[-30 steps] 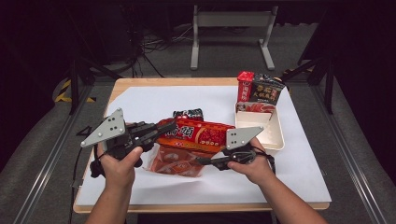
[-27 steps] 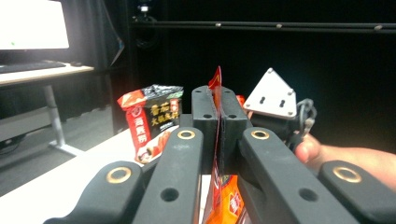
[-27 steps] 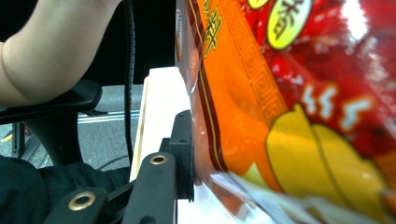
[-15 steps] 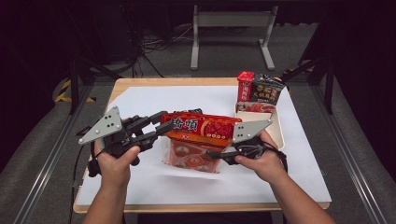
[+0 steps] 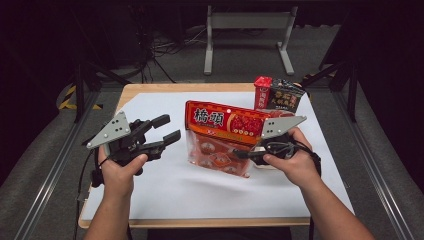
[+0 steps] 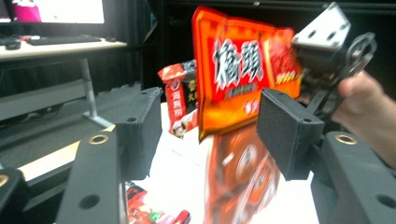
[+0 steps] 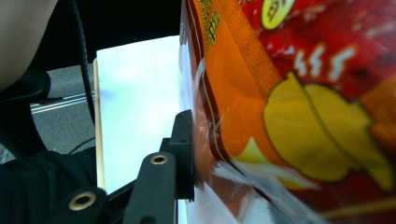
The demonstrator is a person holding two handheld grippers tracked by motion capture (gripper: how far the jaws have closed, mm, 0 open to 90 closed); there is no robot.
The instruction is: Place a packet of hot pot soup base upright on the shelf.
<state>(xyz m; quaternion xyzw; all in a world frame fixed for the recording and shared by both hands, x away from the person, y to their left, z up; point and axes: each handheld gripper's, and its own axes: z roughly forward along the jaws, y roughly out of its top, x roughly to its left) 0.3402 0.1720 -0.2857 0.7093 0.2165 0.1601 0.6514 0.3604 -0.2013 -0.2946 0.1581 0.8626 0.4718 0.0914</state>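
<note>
Now the right gripper (image 5: pixel 250 152) pinches the big orange-red snack bag (image 5: pixel 225 137) by its right edge and holds it lifted off the white table (image 5: pixel 165 185), upright and slightly tilted, near the middle of the high view. In the right gripper view the bag (image 7: pixel 289 107) presses flat against the one black jaw that shows, its clear lower seam bunched at the pad, so that gripper is clamped on the bag. The left gripper (image 5: pixel 167 132) sits at about nine o'clock from the bag, just beside its left edge but apart from it; its jaws have just been opening and now stand spread with nothing between the pads. From the left gripper view the two black jaws rise well apart, and the bag (image 6: pixel 243 84) hangs beyond them, blurred, with the right gripper (image 6: pixel 327 60) and the hand (image 6: pixel 369 107) that carries it at about two o'clock. At the far side of the table, at about one o'clock from the bag, a red packet (image 5: pixel 262 91) and a dark packet (image 5: pixel 285 96) stand side by side, touching or nearly so; the red one (image 6: pixel 175 100) also shows behind the left jaw in the left gripper view. Something red (image 6: pixel 149 214) with a bit of green lies low on the table between those jaws, too blurred to tell what it is. Both forearms come in from six o'clock, the left hand (image 5: pixel 117 170) wrapped around its gripper's handle.
</note>
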